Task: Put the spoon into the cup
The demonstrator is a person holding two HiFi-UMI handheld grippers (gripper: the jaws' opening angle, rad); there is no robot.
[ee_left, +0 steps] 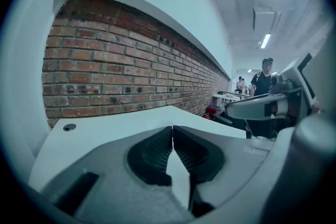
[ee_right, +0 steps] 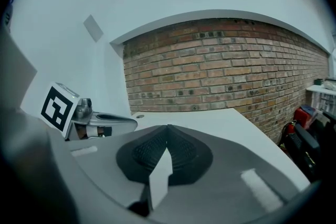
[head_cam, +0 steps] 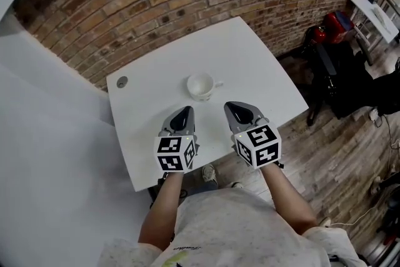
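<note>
The left forearm (head_cam: pixel 160 209) and right forearm (head_cam: pixel 285 194) reach forward side by side, both bare. The left gripper (head_cam: pixel 185 111) and right gripper (head_cam: pixel 231 107) point ahead, roughly parallel and a little apart. Each has its jaws closed tip to tip, with nothing between them.

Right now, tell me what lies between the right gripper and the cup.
Nothing: in the head view, only bare table separates the shut right gripper from the cup.

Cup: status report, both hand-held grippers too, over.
Left hand-held gripper shut, empty; right hand-held gripper shut, empty. Cup upright on table, untouched, unobstructed. No spoon in view.
</note>
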